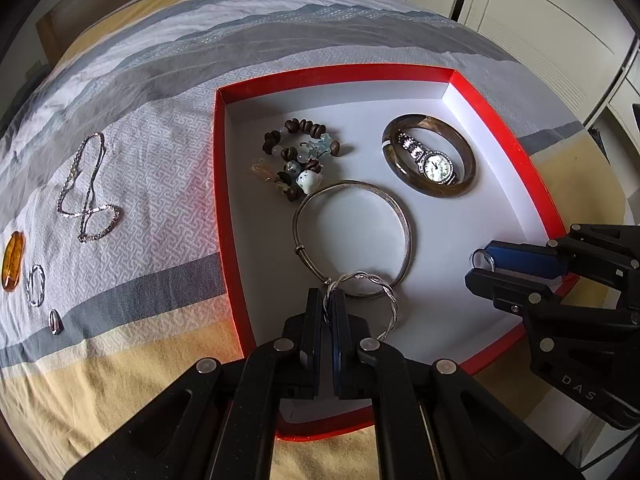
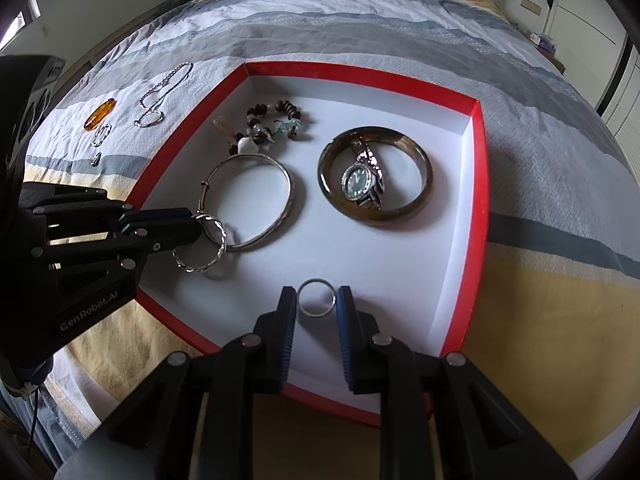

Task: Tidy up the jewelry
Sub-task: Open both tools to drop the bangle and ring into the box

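**Red tray on bed: jewelry, both claws loaded**

Twisted bangle (image 1: 374, 300): thin silver, pinched at its rim in the clenched left claw (image 1: 329, 308), hanging tilted over the tray's near-left part, overlapping the plain bangle's near edge.

Ring (image 2: 317, 297): small plain band, gripped between the pads of the right claw (image 2: 317, 300), low over the tray's near-right floor. White floor bare on all sides of it.

Tray (image 1: 520, 160): shallow, red walls, white floor, lying on the bed (image 1: 168, 168). Near-right half largely open; far half occupied.

Contents:
- Plain bangle (image 1: 352, 236): large silver hoop, flat, centre-left.
- Bead bracelet (image 1: 300, 156): dark beads with pale charms, far left, touching the plain bangle's far edge.
- Brown bangle (image 1: 430, 156): thick, flat, far right, close to the right wall.
- Watch (image 1: 434, 162): lying inside the brown bangle.

Outside the tray, on the bedcover to its left, well apart from the wall:
- Chain (image 1: 86, 188), looped.
- Amber piece (image 1: 13, 260), oval.
- Small twisted hoop (image 1: 36, 290).
- Small silver ring (image 1: 55, 321).
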Demonstrator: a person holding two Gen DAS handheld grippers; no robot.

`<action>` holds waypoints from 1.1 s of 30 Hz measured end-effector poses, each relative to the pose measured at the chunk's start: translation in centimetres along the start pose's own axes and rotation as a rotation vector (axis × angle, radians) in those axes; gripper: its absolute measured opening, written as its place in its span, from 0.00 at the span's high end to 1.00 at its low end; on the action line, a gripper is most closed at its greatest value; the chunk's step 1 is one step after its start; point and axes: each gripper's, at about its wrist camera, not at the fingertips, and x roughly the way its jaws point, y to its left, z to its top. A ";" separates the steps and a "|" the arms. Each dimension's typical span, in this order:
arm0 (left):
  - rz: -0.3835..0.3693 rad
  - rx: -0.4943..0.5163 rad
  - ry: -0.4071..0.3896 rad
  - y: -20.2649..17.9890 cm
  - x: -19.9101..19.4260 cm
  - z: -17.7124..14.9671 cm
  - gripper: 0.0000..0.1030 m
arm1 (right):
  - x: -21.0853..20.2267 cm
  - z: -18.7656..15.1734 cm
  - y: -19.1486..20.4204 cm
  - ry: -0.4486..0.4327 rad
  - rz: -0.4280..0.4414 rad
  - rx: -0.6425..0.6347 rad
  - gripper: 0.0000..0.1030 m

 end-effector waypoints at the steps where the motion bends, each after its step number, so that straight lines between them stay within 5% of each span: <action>1: 0.001 -0.001 0.001 0.1 0.1 0.0 0.94 | 0.0 0.0 0.0 0.000 -0.002 0.000 0.81; 16: -0.033 -0.050 0.027 1.8 0.1 0.3 0.94 | -0.3 -0.1 -0.5 0.024 -0.050 0.049 0.80; 19: -0.029 -0.043 0.019 1.5 -0.6 0.3 0.87 | -0.8 -0.3 -0.8 0.025 -0.059 0.069 0.80; 21: -0.033 -0.050 0.000 1.6 -1.5 0.3 0.73 | -1.3 -0.4 -0.7 0.021 -0.069 0.073 0.79; 33: -0.050 -0.079 -0.142 2.9 -9.4 -1.1 0.68 | -7.2 -0.8 0.8 -0.070 -0.100 0.101 0.74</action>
